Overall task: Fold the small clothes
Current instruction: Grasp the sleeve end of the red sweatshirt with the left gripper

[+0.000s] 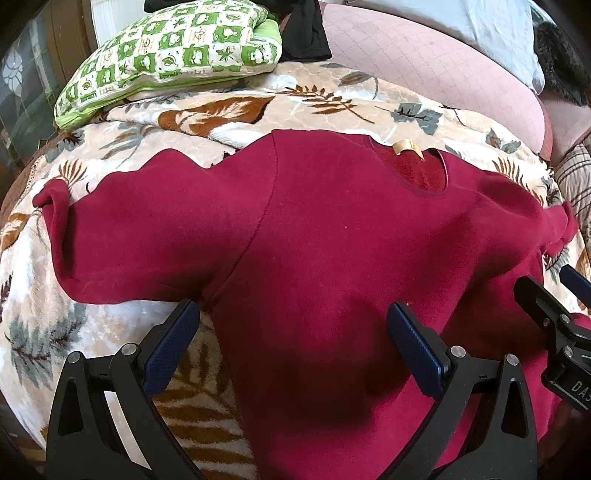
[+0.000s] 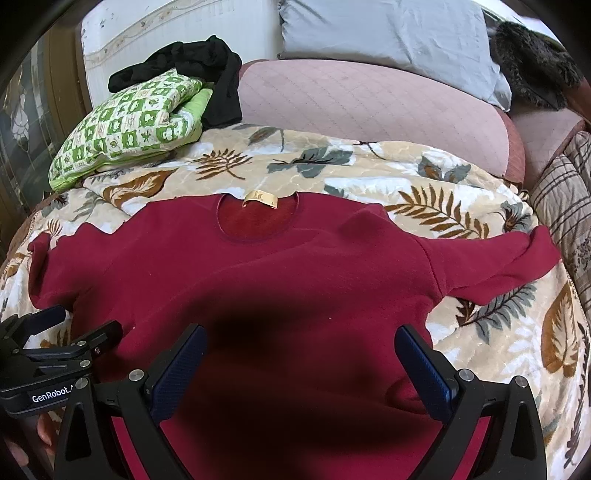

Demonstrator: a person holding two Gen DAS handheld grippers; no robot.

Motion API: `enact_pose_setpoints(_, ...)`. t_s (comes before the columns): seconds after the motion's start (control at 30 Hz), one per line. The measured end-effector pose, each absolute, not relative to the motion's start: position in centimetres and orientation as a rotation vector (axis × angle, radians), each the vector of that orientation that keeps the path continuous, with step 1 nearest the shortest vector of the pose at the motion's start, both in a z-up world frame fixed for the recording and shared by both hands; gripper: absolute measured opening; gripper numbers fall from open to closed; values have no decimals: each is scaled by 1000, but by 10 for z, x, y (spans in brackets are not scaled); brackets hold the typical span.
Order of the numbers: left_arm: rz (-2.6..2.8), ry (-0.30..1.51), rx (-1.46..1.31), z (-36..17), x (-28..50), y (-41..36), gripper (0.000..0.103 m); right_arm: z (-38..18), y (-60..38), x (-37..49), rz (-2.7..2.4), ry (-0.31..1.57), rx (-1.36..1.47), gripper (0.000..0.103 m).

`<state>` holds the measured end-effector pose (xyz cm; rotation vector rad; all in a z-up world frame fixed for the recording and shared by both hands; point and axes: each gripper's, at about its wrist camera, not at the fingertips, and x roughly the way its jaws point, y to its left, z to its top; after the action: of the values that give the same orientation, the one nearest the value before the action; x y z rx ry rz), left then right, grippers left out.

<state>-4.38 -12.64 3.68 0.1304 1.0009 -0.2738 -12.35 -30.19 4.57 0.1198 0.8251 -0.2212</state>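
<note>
A dark red long-sleeved shirt (image 1: 332,229) lies spread flat on a leaf-patterned blanket (image 1: 55,302), neck and tan label away from me, both sleeves out to the sides. It also shows in the right wrist view (image 2: 258,280). My left gripper (image 1: 291,321) is open and empty, hovering over the shirt's left side near the armpit. My right gripper (image 2: 299,350) is open and empty over the shirt's right body; it also shows at the right edge of the left wrist view (image 1: 554,295).
A green-and-white checked pillow (image 2: 129,122) with a black garment (image 2: 207,70) on it lies at the far left. A pink quilted cushion (image 2: 369,107), a grey pillow (image 2: 388,33) and a plaid cover (image 2: 565,192) lie beyond the blanket (image 2: 480,206).
</note>
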Motion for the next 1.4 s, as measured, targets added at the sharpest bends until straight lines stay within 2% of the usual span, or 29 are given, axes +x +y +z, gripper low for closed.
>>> enact_pose_setpoints(0.67,-257,1021,84,37,-24,-100,102,38,-287,-104,-181,845,99,101)
enact_pose_setpoints(1.07,57,954,-84,66,52,62,101,40,-254,-86,-54,826,104,101)
enact_pose_setpoints(1.23,208,968,-255,65,101,144,101,38,-231,-77,-11,838,61,101)
enact_pose_setpoints(1.27,239,976,-283,62,112,159,100,37,-229,-76,-6,839,57,101)
enact_pose_setpoints(1.37,279,1028,-356,48,140,191,88,35,-224,-72,14,844,58,101)
enact_pose_setpoints(1.4,287,1047,-391,41,150,201,77,34,-223,-71,19,847,62,101)
